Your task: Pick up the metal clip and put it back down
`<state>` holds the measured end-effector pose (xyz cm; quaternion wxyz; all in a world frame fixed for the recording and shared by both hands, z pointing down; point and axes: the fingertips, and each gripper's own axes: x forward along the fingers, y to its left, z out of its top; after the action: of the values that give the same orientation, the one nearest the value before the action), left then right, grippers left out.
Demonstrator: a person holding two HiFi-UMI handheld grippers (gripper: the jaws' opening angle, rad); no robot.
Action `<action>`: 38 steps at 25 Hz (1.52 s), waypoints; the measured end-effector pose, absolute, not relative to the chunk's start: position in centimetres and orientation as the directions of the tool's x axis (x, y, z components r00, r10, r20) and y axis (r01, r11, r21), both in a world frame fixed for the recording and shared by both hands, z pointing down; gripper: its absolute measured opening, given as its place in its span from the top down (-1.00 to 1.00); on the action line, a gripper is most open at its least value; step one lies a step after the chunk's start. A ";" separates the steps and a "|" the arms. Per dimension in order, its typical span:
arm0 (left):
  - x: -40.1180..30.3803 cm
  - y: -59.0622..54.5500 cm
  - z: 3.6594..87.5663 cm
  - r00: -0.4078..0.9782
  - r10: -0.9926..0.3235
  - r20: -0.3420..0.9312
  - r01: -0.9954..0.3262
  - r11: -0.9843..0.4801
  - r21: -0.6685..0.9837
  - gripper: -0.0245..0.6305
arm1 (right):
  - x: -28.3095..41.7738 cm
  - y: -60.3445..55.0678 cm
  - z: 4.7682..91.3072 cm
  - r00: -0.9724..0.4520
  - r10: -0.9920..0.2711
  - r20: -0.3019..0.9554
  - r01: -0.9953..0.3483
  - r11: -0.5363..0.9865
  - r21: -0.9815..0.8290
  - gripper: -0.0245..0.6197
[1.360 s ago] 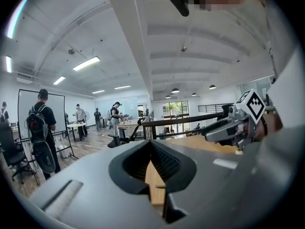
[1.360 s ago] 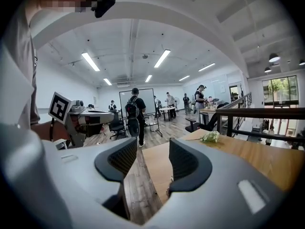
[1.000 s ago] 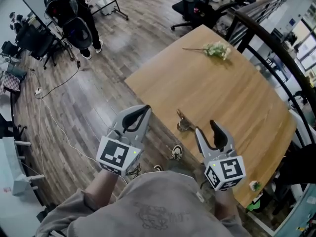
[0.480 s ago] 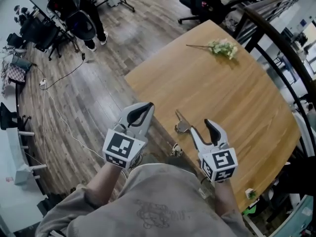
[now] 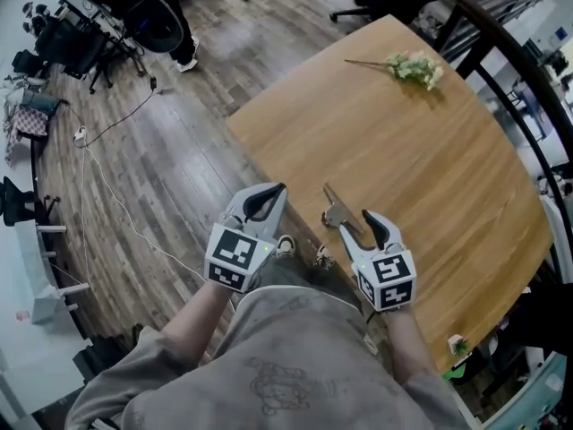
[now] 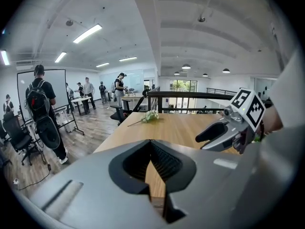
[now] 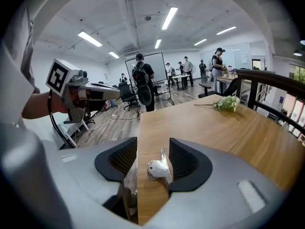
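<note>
Head view: pale, fine-grained wooden tabletop (image 5: 403, 150) with a sharp near corner, above a grey-brown plank floor (image 5: 170, 150). Near the close edge, a small shiny metal clip (image 5: 336, 211), flat on the wood, with a thin handle angled away. Just behind it, the right tool (image 5: 356, 224), smooth grey plastic with dark ribbed pads, spread to a moderate gap, tips flanking the clip's near end. Off the tabletop's edge, over the floor, the left tool (image 5: 273, 192), drawn together into a closed loop. On the back of each, a white cube with black square markers. Far across the wood, a sprig of pale flowers (image 5: 414, 65) on a thin stem.

Left gripper view: left tool (image 6: 150, 143) closed at the tips, black ridged pads forming a narrow wedge, nothing inside, only a strip of tabletop (image 6: 181, 128) seen through it. To the right, the right tool (image 6: 205, 135), low over the wood. Further off, the flower sprig (image 6: 150, 116), and a person with a dark backpack (image 6: 40, 104) on the floor.

Right gripper view: right tool (image 7: 153, 143) parted, not clamped. Between the pads, the metal clip (image 7: 159, 168), rounded and mirror-bright, resting on the tabletop (image 7: 214, 132), close against the right pad and clear of the left one. At the left, the left tool (image 7: 112, 93), level, beyond the tabletop's edge. Ahead, the flower sprig (image 7: 228, 103).
</note>
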<state>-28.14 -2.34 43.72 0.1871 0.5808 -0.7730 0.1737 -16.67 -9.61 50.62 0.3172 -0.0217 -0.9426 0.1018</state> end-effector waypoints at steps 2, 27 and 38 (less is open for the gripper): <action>-27.9 -2.1 45.0 -0.244 -0.826 0.508 -0.965 0.257 -0.045 0.92 | -16.9 -9.0 52.2 -0.777 0.113 0.619 -0.021 0.978 -0.205 0.31; -25.6 0.5 59.6 -0.101 -0.731 0.675 -0.969 0.227 0.100 0.92 | -18.1 -6.6 66.8 -0.604 0.005 0.797 -0.004 1.000 -0.010 0.32; -25.9 0.2 59.4 -0.104 -0.739 0.666 -0.965 0.238 0.114 0.92 | -19.7 -8.2 66.6 -0.595 -0.104 0.797 0.083 0.978 0.190 0.62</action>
<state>-25.89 0.25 59.39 0.3151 0.5906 -0.7210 0.1792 -19.67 -8.16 66.62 0.4499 0.0062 -0.8870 -0.1038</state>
